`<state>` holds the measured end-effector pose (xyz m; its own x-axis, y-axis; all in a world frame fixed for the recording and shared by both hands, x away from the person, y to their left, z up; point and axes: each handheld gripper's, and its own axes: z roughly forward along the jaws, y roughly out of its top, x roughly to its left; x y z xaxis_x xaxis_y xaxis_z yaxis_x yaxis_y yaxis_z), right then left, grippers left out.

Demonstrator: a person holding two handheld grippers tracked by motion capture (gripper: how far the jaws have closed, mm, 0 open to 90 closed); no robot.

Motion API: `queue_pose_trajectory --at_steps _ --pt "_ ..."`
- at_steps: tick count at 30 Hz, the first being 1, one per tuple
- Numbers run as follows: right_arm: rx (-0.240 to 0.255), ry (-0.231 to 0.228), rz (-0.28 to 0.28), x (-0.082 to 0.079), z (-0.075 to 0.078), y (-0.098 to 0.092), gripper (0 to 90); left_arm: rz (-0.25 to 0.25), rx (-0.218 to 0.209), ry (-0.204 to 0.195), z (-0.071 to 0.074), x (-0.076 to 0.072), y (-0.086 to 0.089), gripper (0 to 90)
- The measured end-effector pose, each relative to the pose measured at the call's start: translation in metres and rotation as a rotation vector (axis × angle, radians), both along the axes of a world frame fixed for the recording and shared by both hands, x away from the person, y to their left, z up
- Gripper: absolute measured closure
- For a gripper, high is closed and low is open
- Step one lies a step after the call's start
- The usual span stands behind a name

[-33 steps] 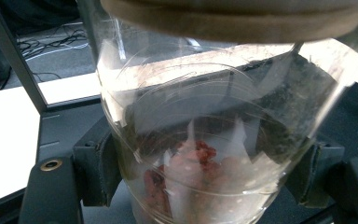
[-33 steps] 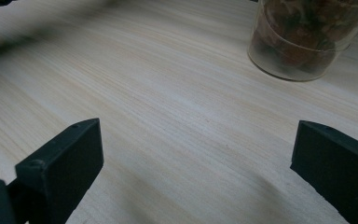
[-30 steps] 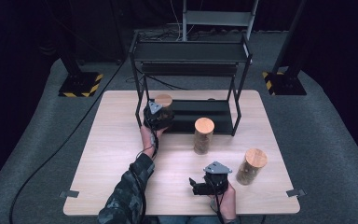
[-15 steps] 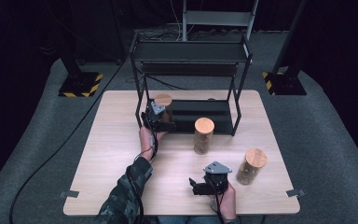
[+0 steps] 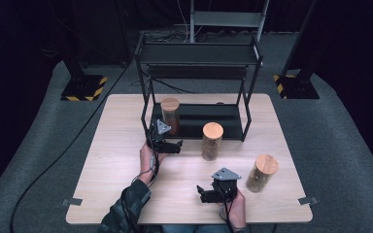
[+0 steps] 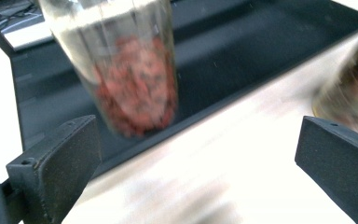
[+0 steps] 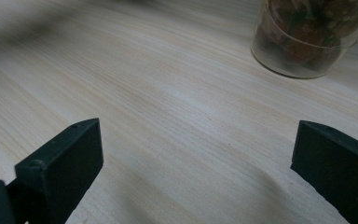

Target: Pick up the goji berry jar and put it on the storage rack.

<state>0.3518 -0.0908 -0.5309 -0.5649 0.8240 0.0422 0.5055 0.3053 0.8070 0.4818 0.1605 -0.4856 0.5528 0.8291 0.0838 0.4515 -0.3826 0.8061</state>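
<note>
A glass jar [image 5: 170,116] with a wooden lid and reddish contents stands on the lower shelf of the black rack [image 5: 223,115]. My left gripper [image 5: 166,140] sits just in front of it, over the table. Its jaws have just been opening and nothing is between them. In the left gripper view the jar [image 6: 135,79] stands ahead of my left gripper [image 6: 196,168], apart from both pads. My right gripper [image 5: 212,190] rests near the table's front edge. In its own view my right gripper [image 7: 196,172] is open over bare wood.
A second lidded jar [image 5: 212,141] stands on the table before the rack; a third jar [image 5: 262,172] stands at the right. The right gripper view has a jar [image 7: 312,37] at its upper right. The rack's posts [image 5: 145,111] flank the shelf. A black cable [image 5: 53,165] trails left.
The left gripper let go of the jar on the lower shelf, opened wide and drew back toward the person. The right gripper stayed put.
</note>
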Motion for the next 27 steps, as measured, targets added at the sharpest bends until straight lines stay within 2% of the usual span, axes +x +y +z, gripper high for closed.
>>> queue_pose_trajectory --at_steps 4,7,9,11,13,17,18,19,22,24,26,27 --pt "0.013 -0.006 -0.007 0.0 0.0 -0.001 0.4 -0.03 0.065 0.051 -0.007 -0.023 0.008 0.0" --pt "0.004 -0.008 -0.001 0.0 0.0 0.0 0.1 -0.044 0.08 0.096 -0.014 -0.04 0.019 0.0" --pt "0.0 -0.003 0.001 0.0 0.0 0.0 0.1 -0.032 0.076 0.095 -0.02 -0.051 0.028 0.0" --pt "0.002 -0.003 -0.001 0.0 0.0 0.0 0.1 -0.021 0.075 0.119 -0.025 -0.058 0.037 0.0" --pt "-0.003 0.003 -0.001 0.001 0.0 0.0 0.1 -0.011 0.097 0.129 -0.029 -0.065 0.044 0.0" --pt "-0.019 0.017 0.003 0.002 0.0 0.002 0.0 -0.016 0.15 0.177 -0.034 -0.08 0.053 0.0" --pt "-0.025 0.019 0.003 0.002 -0.001 0.003 0.0 -0.023 0.15 0.181 -0.036 -0.084 0.056 0.0" --pt "-0.029 0.021 0.004 0.002 -0.001 0.003 0.0 -0.021 0.129 0.189 -0.038 -0.088 0.059 0.0" --pt "-0.033 0.032 0.004 0.004 -0.001 0.003 0.0 -0.011 0.095 0.177 -0.041 -0.098 0.068 0.0" --pt "-0.039 0.044 0.008 0.005 -0.001 0.004 0.1 0.005 0.027 0.171 -0.047 -0.101 0.075 0.0" --pt "-0.048 0.052 0.005 0.005 -0.002 0.005 0.1 0.046 0.019 0.166 -0.047 -0.105 0.079 0.0" --pt "-0.055 0.052 0.003 0.006 -0.002 0.006 0.0 0.05 0.019 0.166 -0.047 -0.106 0.079 0.0"
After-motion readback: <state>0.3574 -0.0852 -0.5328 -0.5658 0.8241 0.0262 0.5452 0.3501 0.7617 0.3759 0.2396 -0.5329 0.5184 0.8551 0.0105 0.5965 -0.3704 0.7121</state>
